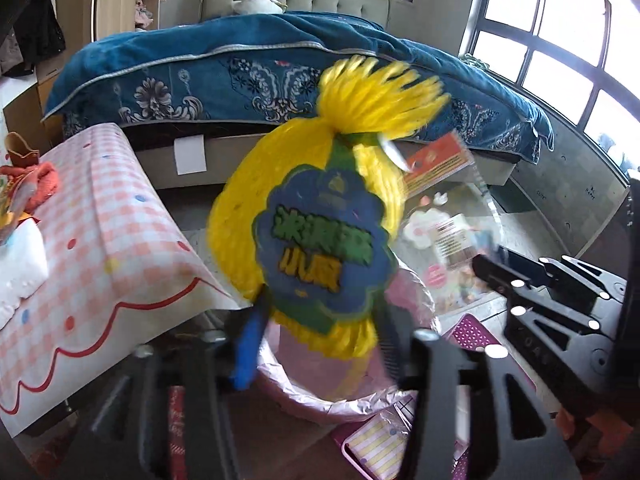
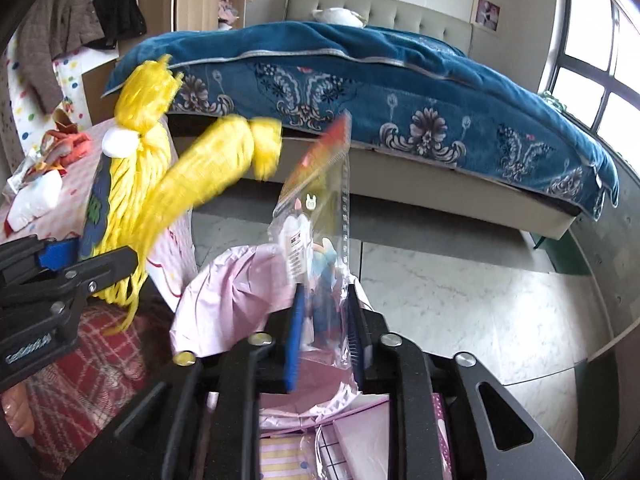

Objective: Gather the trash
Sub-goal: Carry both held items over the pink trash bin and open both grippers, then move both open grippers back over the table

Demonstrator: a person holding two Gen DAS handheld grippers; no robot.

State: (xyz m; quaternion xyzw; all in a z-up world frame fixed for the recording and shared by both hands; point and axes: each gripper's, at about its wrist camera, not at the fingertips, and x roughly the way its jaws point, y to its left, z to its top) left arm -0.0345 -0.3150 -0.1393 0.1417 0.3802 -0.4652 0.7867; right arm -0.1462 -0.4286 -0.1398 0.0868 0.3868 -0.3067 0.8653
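Observation:
My left gripper (image 1: pixel 320 344) is shut on a yellow mesh fruit net (image 1: pixel 304 216) with a blue and green label, held above a bin lined with a pink bag (image 1: pixel 344 404). The net also shows in the right wrist view (image 2: pixel 160 204), with the left gripper (image 2: pixel 76 264) at the left edge. My right gripper (image 2: pixel 326 332) is shut on a clear plastic toy packet (image 2: pixel 316 220) with an orange header, held over the pink bag (image 2: pixel 228 288). The packet (image 1: pixel 444 216) and the right gripper (image 1: pixel 496 276) show in the left wrist view, to the right of the net.
A table with a pink checked cloth (image 1: pixel 100 232) stands left of the bin and carries tissues and wrappers. A bed with a blue blanket (image 2: pixel 360 80) lies beyond. Pink and striped boxes (image 1: pixel 376 448) sit by the bin. The marble floor (image 2: pixel 460 288) is to the right.

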